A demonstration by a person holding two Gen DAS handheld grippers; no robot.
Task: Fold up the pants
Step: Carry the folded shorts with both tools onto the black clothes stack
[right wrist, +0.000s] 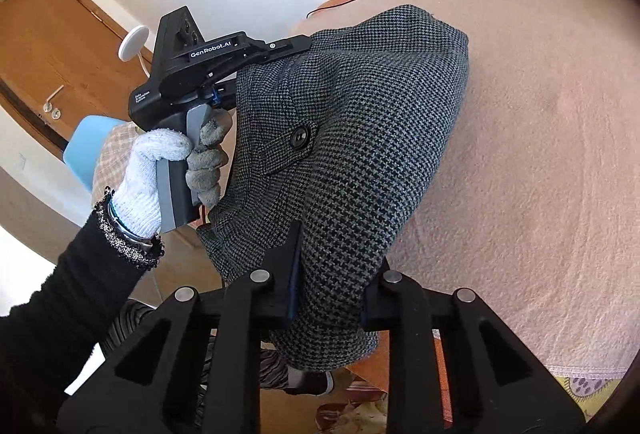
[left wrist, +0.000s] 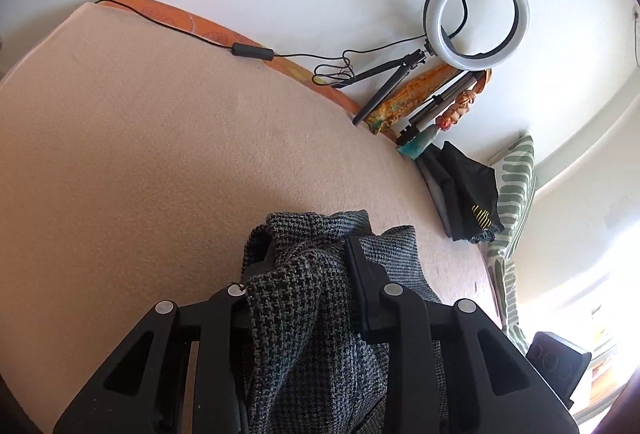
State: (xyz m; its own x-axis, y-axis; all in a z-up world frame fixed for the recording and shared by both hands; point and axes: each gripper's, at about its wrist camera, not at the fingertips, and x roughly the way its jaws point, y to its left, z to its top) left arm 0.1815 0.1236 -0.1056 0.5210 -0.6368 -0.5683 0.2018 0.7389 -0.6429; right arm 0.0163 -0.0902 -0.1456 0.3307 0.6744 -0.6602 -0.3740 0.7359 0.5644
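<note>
while both grippers clamp cloth, the scene reads:
pants (right wrist: 360, 137): bunched, lifted above the beige blanket (left wrist: 140, 153)
left gripper (left wrist: 308, 266): jaws nearly closed, pinching pants
right gripper (right wrist: 336, 274): jaws nearly closed, pinching pants
ring light (left wrist: 476, 15): beyond the blanket's far edge
dark clothes (left wrist: 468, 193): beside the blanket's edge

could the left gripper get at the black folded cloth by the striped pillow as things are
Probably not yet: the left gripper is shut on the pants, so it has no free jaws. The pink blanket between it and the black cloth lies bare, though.
</note>
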